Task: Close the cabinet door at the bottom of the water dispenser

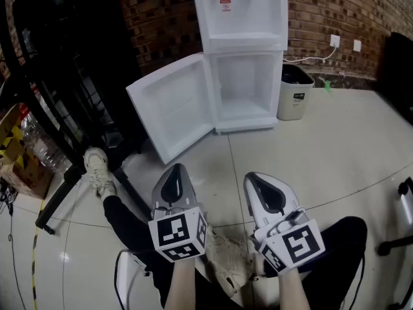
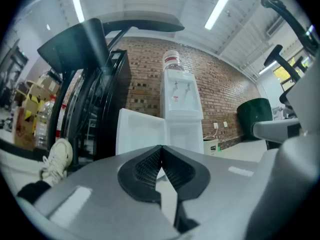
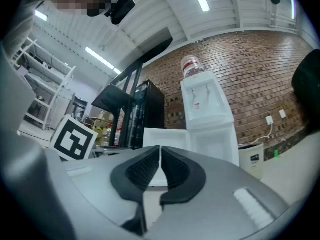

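Note:
A white water dispenser (image 1: 240,11) stands against the brick wall, its bottom cabinet (image 1: 246,89) empty. The cabinet door (image 1: 173,105) hangs wide open to the left, its inner side showing. The door (image 2: 140,134) and dispenser (image 2: 179,101) also show in the left gripper view, and the door (image 3: 164,139) in the right gripper view. My left gripper (image 1: 173,185) and right gripper (image 1: 268,192) are held low in front of me, well short of the door. Both have their jaws shut with nothing between them.
A white waste bin (image 1: 294,92) stands right of the dispenser, a cable running to a wall socket (image 1: 335,41). A black rack (image 1: 71,89) stands left, close to the open door. The person's leg and shoe (image 1: 98,170) stretch out below it. Boxes and bottles (image 1: 29,147) lie far left.

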